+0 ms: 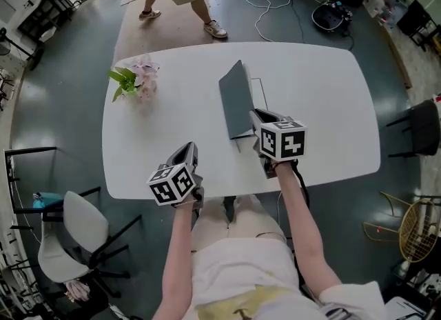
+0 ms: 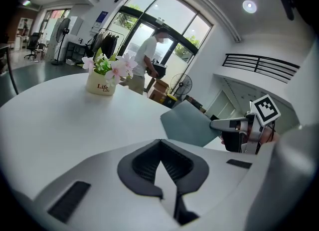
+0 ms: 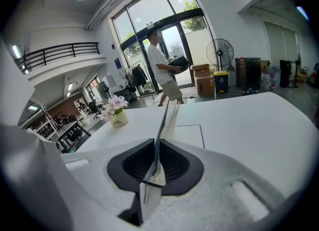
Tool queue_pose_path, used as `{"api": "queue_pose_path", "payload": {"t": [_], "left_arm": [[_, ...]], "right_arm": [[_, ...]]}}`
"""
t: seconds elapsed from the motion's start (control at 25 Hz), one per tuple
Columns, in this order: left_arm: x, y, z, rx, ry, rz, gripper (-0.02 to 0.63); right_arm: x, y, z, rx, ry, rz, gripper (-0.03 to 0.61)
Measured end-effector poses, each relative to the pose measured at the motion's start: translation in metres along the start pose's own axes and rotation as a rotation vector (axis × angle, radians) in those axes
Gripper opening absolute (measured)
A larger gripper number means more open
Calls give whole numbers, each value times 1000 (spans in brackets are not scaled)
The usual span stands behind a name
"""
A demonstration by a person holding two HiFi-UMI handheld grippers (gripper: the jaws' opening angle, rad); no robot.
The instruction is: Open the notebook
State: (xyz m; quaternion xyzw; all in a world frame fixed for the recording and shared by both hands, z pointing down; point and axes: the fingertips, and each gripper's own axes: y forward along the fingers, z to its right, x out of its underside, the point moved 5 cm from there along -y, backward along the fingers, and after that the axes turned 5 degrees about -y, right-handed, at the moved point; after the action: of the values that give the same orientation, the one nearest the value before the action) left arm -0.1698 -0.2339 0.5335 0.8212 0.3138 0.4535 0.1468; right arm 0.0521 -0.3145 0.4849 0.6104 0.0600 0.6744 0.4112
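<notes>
Mid-frame on the white tabletop [image 1: 324, 98], the right gripper [image 1: 258, 117] has its jaws pinched on the grey cover of the notebook [image 1: 236, 98], which stands steeply raised off the flat pages. At lower left the left gripper [image 1: 187, 153] has its jaws together, holding nothing

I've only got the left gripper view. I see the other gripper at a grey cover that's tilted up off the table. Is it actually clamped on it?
Observer: Yes, the right gripper view shows the right gripper shut on the notebook cover at its edge.
Operator: Any pages showing?
Observer: In the head view, a white page lies flat on the table beside the raised cover.
Operator: Where's my left gripper?
Observer: Head view: the left gripper is over the table's near edge, apart from the cover.
</notes>
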Motion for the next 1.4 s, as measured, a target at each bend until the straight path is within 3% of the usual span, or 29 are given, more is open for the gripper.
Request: {"api": "queue_pose_path", "payload": {"t": [0.72,1.4], "left_arm": [[-35,-16,-43,60,21,1,-2],[-42,-41,-81,28,-28,32,-2]], "right_arm": [[-14,25,-87,55,-222,-29,38],[2,67,-150,57,-366,-83,39]]}}
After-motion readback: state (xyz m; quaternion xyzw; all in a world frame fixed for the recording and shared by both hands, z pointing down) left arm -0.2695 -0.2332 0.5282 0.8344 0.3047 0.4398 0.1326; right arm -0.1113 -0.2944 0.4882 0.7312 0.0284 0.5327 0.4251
